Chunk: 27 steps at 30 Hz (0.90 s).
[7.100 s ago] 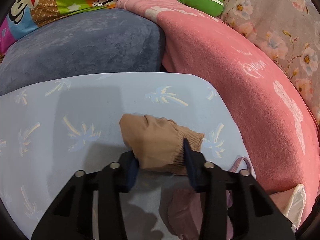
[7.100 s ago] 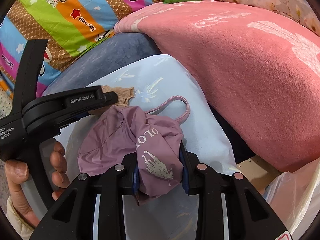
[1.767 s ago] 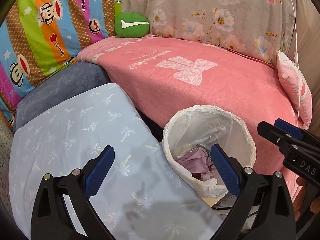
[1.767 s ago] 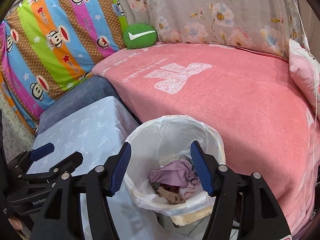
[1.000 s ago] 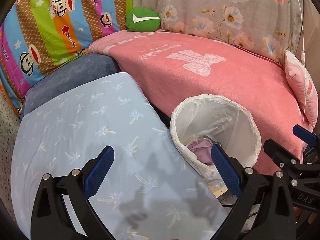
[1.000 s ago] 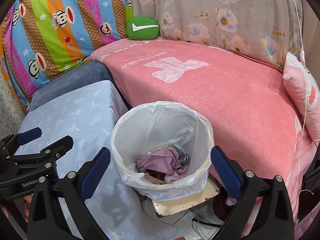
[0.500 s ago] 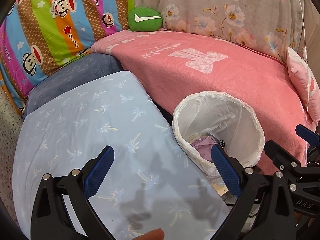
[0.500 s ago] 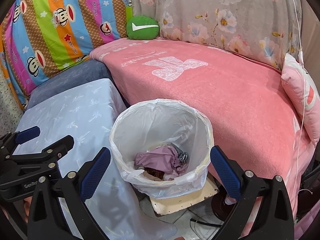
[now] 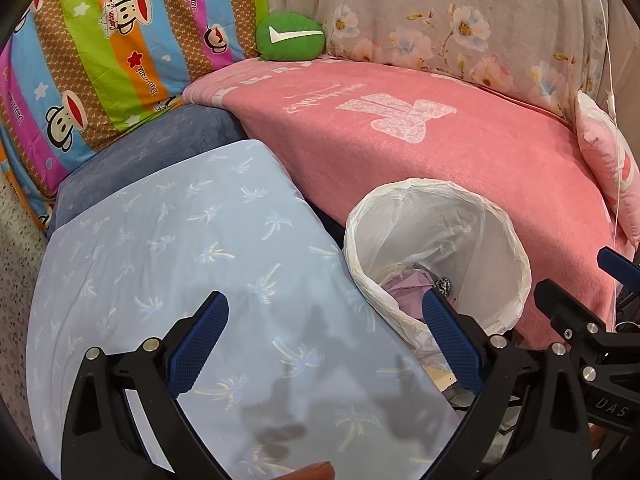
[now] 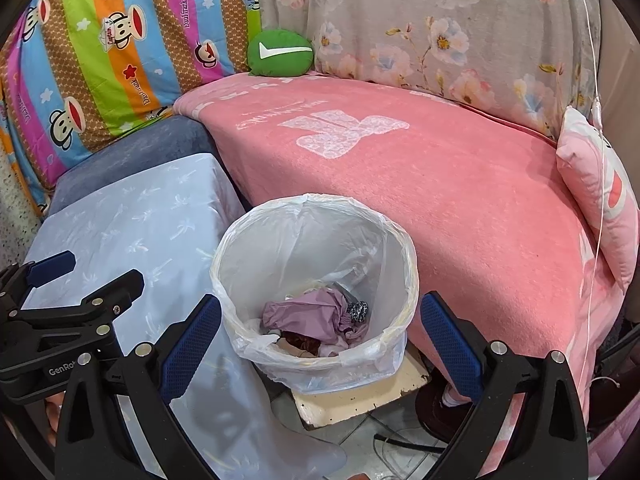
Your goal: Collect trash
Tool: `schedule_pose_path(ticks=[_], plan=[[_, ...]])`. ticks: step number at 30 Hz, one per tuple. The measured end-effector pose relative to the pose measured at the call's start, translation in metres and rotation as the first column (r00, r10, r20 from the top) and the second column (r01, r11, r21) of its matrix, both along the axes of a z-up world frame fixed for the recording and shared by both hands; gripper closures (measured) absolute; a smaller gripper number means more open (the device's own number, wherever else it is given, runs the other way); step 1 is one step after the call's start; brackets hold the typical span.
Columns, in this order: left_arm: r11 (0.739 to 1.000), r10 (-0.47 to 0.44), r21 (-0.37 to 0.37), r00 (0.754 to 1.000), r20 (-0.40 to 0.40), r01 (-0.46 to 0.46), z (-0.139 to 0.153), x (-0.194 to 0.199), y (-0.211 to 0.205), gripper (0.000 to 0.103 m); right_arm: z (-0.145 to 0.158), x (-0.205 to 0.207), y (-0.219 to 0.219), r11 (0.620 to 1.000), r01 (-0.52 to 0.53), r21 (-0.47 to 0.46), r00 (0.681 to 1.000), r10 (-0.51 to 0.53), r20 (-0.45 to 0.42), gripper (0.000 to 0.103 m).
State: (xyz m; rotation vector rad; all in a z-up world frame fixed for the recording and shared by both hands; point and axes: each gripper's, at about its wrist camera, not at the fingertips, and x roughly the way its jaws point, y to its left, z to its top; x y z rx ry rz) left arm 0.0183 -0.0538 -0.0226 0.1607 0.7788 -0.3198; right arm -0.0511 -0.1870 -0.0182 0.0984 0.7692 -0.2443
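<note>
1. Pink blanket [image 10: 460,184] covers bed.
2. Floral cloth [image 10: 440,20] behind blanket.
3. Striped monkey quilt [image 10: 112,48] left of blanket.
4. Light-blue palm-print cover [image 9: 168,264] beside blanket.
5. Tiled floor [image 10: 360,440] below.

Bin [image 10: 316,364] mouth unobstructed; pink bed [image 10: 460,184], blue cushion [image 10: 132,220] flank it.

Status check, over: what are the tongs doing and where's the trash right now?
Left tongs open, empty, over the blue cloth. Right tongs open, empty, above the bin. Purple garment lies in the bin. Nothing in the way.
</note>
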Motion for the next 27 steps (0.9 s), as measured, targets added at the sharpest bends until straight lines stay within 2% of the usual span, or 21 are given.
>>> schedule_pose_path(ticks=[27], plan=[[1.000,0.009,0.004,1.000,0.008,-0.009,-0.0009,-0.0022,0.0002,0.009,-0.0011,-0.0017,0.0016,1.000,-0.004,-0.007,1.000,0.004,-0.008,0.006]])
